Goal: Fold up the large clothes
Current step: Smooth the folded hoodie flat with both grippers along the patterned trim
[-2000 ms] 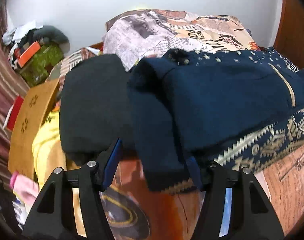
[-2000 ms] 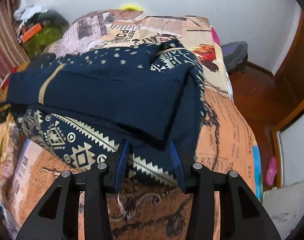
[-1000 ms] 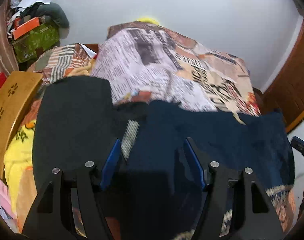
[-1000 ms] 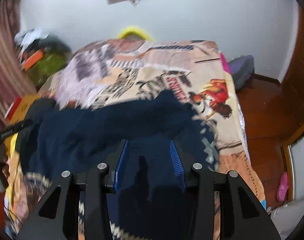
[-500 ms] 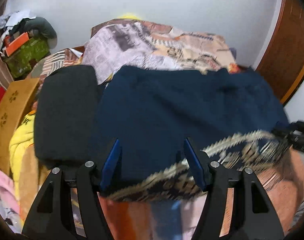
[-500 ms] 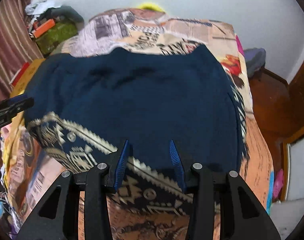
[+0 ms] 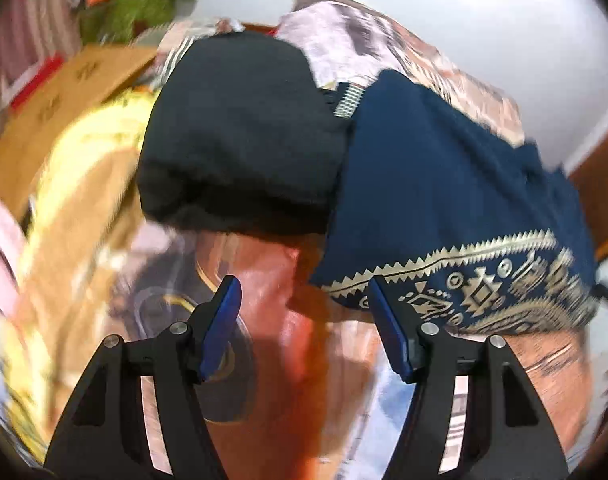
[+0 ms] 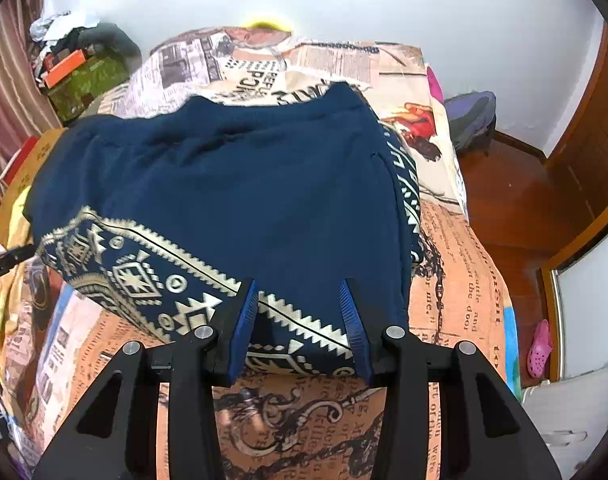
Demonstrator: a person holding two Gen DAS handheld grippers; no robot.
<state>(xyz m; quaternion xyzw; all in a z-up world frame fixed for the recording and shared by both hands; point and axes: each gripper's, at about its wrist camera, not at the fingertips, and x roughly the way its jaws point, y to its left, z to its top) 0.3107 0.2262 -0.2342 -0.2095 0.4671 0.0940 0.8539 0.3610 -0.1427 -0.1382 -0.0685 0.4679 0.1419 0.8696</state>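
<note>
My right claw point(image 8: 299, 320) gripped the sweater point(image 8: 231, 192) hem on the bed point(image 8: 456, 280); my left claw point(image 7: 304, 312) was apart, empty. Tugging one-handed could undo the fold.

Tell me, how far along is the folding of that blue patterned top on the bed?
Mostly done, it seems. The navy sweater lies doubled over on the bed, its patterned hem toward the camera, beside a folded black garment. The right hand-held gripper straddles the hem; whether it grips is unclear. The left hand-held gripper is open over bare bedspread. Left: perhaps letting go and tidying.
</note>
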